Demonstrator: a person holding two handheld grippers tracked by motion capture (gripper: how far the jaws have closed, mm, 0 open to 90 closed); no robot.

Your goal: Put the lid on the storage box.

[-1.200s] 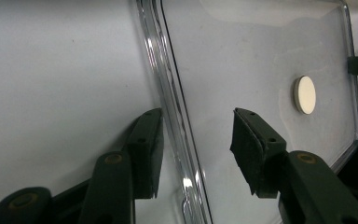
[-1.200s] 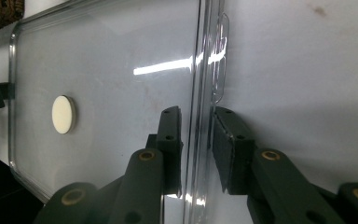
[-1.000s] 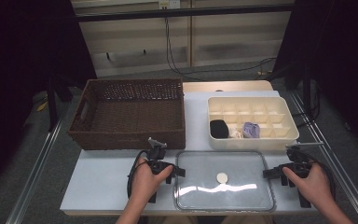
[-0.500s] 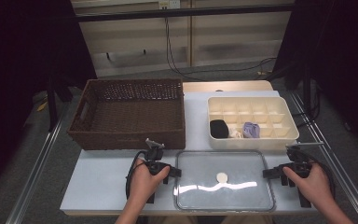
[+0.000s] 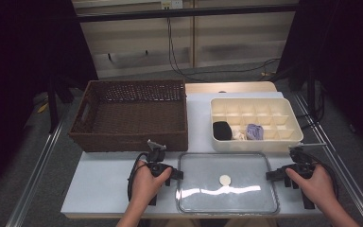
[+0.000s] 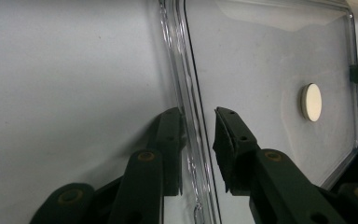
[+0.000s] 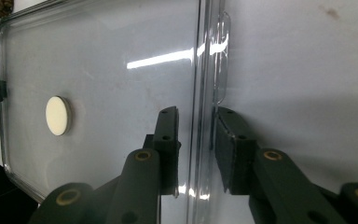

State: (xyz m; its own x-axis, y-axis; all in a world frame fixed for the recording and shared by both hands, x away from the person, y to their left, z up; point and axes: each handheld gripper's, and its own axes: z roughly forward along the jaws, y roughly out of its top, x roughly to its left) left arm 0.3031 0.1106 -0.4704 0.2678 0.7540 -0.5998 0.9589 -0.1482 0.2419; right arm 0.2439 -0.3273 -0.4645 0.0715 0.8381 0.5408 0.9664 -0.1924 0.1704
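No readable brand, label or writing is showing on any item. The clear tray is lying flat at the near edge of the white worktop, with a small cream disc resting on its middle.

The left gripper is sitting at the tray's left rim. Compared with one second ago, its jaws have just been closing; they are now standing narrowly apart, one jaw outside the rim and one inside, with a thin gap remaining on the inner side in the left gripper view. The right gripper is sitting at the tray's right rim, jaws straddling the rim at the same narrow setting; whether the pads are pressing on the plastic cannot be told. Both hands are staying in place, and the tray has not shifted.

Behind the tray, a brown wicker basket is standing at the left and a cream compartment box at the right, holding a black item and a purple item. The surroundings are dark, with cables hanging against a pale back wall.
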